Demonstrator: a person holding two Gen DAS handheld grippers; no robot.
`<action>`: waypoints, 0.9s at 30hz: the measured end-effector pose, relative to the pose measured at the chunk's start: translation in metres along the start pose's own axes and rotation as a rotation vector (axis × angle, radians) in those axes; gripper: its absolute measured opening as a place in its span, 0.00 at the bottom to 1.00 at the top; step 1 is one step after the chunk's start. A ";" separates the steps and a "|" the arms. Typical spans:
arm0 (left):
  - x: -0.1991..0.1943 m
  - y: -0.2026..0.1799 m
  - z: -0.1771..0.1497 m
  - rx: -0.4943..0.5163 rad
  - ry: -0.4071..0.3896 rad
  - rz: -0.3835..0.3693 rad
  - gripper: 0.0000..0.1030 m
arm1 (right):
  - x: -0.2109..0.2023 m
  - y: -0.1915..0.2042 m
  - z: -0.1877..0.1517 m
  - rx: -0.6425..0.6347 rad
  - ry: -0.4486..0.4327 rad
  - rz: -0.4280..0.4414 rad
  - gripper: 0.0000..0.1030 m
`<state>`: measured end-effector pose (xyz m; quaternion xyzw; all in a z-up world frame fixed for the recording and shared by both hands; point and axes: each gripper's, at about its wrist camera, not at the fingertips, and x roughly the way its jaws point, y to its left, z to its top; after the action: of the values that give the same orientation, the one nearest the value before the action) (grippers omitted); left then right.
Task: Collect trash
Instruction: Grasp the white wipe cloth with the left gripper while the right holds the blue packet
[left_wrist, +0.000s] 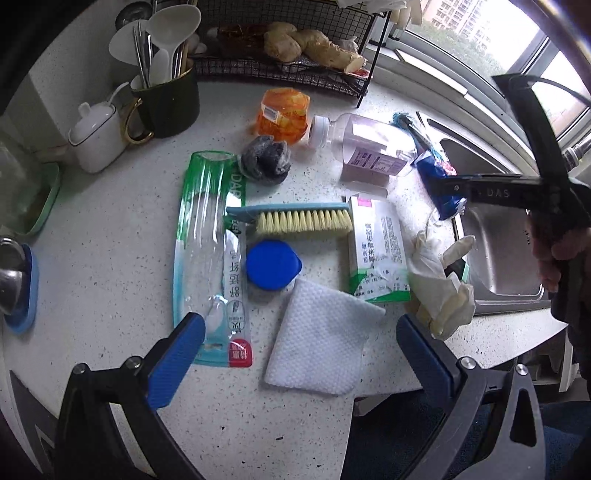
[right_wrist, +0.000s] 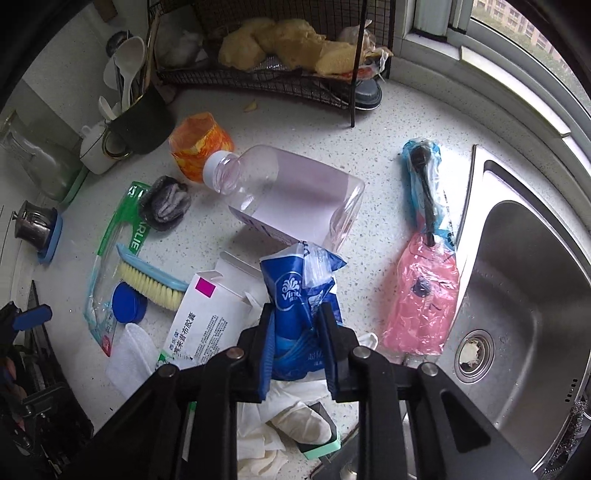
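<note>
In the right wrist view, the right gripper (right_wrist: 297, 332) sits at the lower centre of the frame, its blue pads clenched on a crumpled blue tissue packet (right_wrist: 295, 291) that rises between them. Whether the packet is clear of the counter is hard to judge from this angle. Above it lies a clear plastic bottle (right_wrist: 284, 192) on its side, and to the right a pink and blue wrapper (right_wrist: 424, 288) lies beside the steel sink (right_wrist: 517, 295).

In the left wrist view, the left gripper (left_wrist: 299, 354) occupies the lower part of the frame with its fingers spread wide and nothing between them. A white wipe (left_wrist: 321, 339) lies on the speckled counter (left_wrist: 110, 295) in the gap between the pads. Left of it lies a long toothbrush package (left_wrist: 207, 243); above it sit a blue lid (left_wrist: 271, 266), a scrub brush (left_wrist: 295, 218) and an opened white carton (left_wrist: 376, 247). Pale gloves (left_wrist: 443, 280) lie at the counter's right, by the sink.
</note>
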<state>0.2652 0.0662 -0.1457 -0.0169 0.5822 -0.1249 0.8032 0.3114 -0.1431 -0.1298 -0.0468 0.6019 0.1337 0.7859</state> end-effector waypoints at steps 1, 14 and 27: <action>0.002 0.000 -0.004 -0.001 0.010 0.000 1.00 | -0.006 -0.001 -0.003 0.005 -0.010 0.000 0.20; 0.067 -0.014 -0.032 0.089 0.133 -0.014 1.00 | -0.038 0.002 -0.054 0.064 -0.067 0.004 0.20; 0.101 -0.039 -0.034 0.270 0.145 0.100 0.96 | -0.044 0.002 -0.081 0.128 -0.065 -0.017 0.20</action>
<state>0.2558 0.0106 -0.2438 0.1295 0.6166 -0.1629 0.7592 0.2247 -0.1671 -0.1090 0.0029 0.5828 0.0895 0.8077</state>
